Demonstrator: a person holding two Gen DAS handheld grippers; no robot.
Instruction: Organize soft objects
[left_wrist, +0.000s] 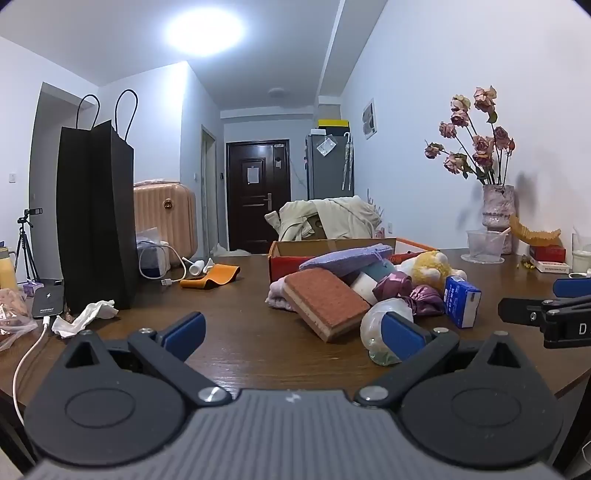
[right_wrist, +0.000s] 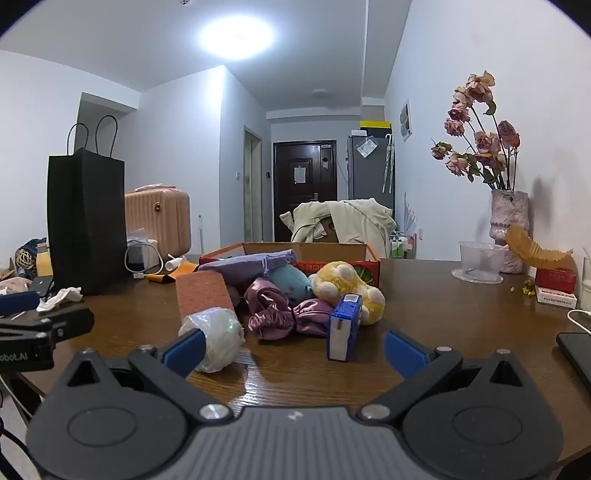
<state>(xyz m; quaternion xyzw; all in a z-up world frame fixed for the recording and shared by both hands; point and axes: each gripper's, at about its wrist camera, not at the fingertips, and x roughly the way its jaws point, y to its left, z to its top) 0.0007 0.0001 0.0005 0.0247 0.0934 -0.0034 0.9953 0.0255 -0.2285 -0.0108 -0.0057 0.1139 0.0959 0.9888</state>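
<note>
Both grippers wide, nothing held.
I've got the left gripper (left_wrist: 293, 334) and right gripper (right_wrist: 293, 349) level, low and side by side, pointing forward; blue pads (right_wrist: 184, 350) spread fully apart on each.

Behind the brick-coloured sponge (left_wrist: 325, 301), a pale pink cloth (left_wrist: 276, 295) shows only at its edge, and the teal plush (right_wrist: 291, 282) is half buried under the purple pouch (right_wrist: 251, 263). Left of that sponge, the left gripper (right_wrist: 26, 314) is cut off by the right wrist view's border. The clear bag's (right_wrist: 218, 332) contents cannot be told. The blue carton's (right_wrist: 345, 326) print is too small to read.
</note>
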